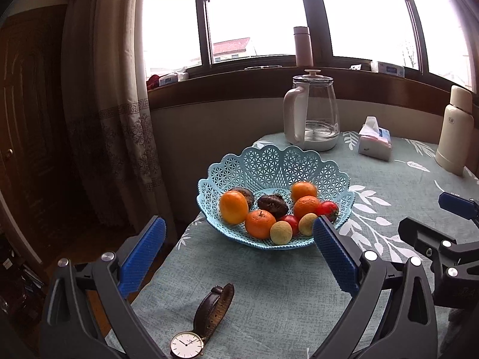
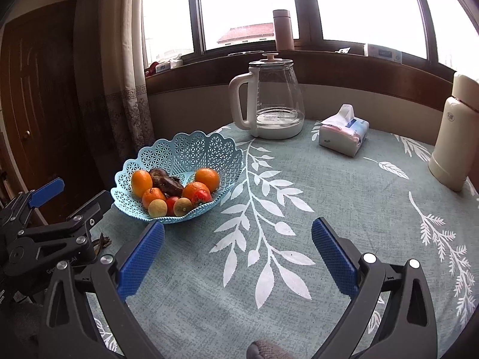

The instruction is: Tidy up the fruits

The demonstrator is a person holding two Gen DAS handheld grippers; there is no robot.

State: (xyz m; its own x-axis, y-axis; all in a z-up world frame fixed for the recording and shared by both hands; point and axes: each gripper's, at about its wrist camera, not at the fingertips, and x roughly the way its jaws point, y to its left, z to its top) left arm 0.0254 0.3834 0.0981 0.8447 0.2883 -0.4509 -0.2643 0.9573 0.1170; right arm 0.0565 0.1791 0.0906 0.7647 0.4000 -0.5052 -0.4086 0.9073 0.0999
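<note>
Left wrist cam: left gripper (image 1: 239, 240) spread wide, nothing between the pads, hovering over the tablecloth (image 1: 269, 284). Blue basket (image 1: 269, 161) sits just ahead of the tips, w/ oranges (image 1: 233, 206), dark fruit (image 1: 272, 204), red ones (image 1: 327, 209) and pale round ones (image 1: 280, 232) all inside it. Only this cam gets the wristwatch (image 1: 206, 323), lying flat below and between the fingers. Right wrist cam: right gripper (image 2: 238, 246) also released, holding nothing, over bare leaf-print cloth; basket ahead and off to its left. Same cam shows more of the far side, i.e. glass kettle (image 2: 269, 101), tissue pack (image 2: 342, 133), cream flask (image 2: 455, 137) far right. Each cam catches the other gripper at its edge.
</note>
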